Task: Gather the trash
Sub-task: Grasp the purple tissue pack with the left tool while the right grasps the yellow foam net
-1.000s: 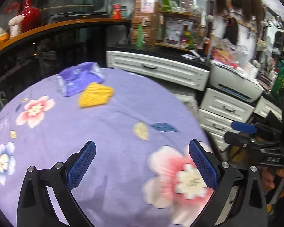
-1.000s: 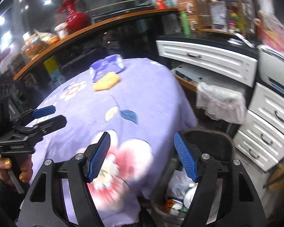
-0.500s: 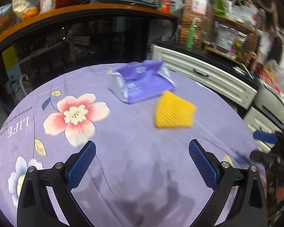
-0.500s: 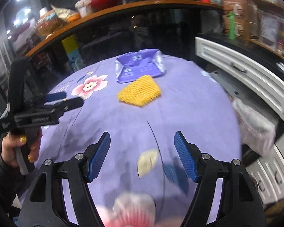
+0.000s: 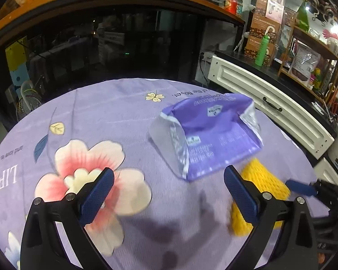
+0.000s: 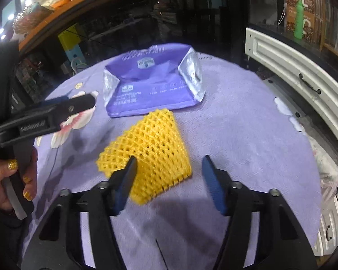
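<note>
The yellow foam net (image 6: 148, 150) lies flat on the purple tablecloth (image 6: 247, 139), touching the empty purple wrapper (image 6: 153, 85). Right gripper (image 6: 169, 180): jaws closing around the net's near edge, not yet pressing. Left gripper (image 5: 166, 193): jaws wide, nothing between. Bare cloth extends rightward to the table edge.

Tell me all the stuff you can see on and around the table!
Flat purple plastic wrapper: one, purple and silver, far part of table.
Yellow foam mesh sleeve: one, yellow, just in front of the wrapper.
Round table with floral cloth: one, lilac.
White drawer cabinet: one, white, right of table.
Green bottle: one, green, on cabinet top.
Left hand-held gripper: one, black and blue, open, empty.
Right hand-held gripper: one, closing over the sleeve, not pressing yet.
Hand: one, holding left gripper.
</note>
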The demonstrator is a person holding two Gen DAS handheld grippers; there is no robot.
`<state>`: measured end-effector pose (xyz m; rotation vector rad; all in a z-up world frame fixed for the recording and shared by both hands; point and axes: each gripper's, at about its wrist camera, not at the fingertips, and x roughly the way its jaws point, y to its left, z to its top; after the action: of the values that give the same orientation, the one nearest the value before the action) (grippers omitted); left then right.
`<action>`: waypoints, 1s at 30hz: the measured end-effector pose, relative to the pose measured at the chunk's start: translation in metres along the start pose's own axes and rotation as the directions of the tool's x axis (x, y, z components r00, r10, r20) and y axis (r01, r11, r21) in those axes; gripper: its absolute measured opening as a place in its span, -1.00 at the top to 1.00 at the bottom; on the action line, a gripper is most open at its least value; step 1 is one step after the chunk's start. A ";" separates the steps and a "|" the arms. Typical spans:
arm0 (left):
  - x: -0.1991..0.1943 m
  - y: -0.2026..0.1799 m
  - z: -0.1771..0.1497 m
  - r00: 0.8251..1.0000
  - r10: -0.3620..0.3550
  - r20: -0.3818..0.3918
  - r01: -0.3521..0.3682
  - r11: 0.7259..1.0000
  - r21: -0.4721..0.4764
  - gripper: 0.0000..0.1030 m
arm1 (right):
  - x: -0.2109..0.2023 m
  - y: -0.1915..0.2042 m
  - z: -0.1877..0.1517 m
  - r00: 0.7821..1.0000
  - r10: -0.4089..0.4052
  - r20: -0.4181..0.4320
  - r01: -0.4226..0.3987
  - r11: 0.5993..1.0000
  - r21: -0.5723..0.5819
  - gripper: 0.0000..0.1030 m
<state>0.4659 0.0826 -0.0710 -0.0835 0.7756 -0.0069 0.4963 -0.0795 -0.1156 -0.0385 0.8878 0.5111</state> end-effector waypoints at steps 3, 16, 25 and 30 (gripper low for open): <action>0.014 -0.005 0.008 1.000 0.004 -0.011 -0.004 1.000 0.013 -0.84 | 0.004 0.003 0.000 1.000 0.006 -0.004 -0.006 1.000 -0.014 0.33; 0.043 0.002 0.012 0.998 0.004 -0.066 -0.008 0.998 -0.064 0.34 | -0.015 0.003 0.000 0.998 0.045 0.054 -0.047 0.999 0.024 0.75; 0.025 -0.003 0.008 0.999 0.008 -0.037 -0.010 0.998 -0.059 0.68 | -0.037 0.001 -0.006 0.993 0.064 0.098 -0.070 0.996 0.058 0.76; 0.001 -0.004 -0.002 1.000 0.009 0.005 -0.009 0.997 -0.072 0.68 | -0.060 0.008 -0.020 0.990 0.060 0.129 -0.065 0.997 0.039 0.76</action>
<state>0.4655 0.0785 -0.0726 -0.1481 0.7714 0.0298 0.4472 -0.1018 -0.0819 0.0609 0.7765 0.5467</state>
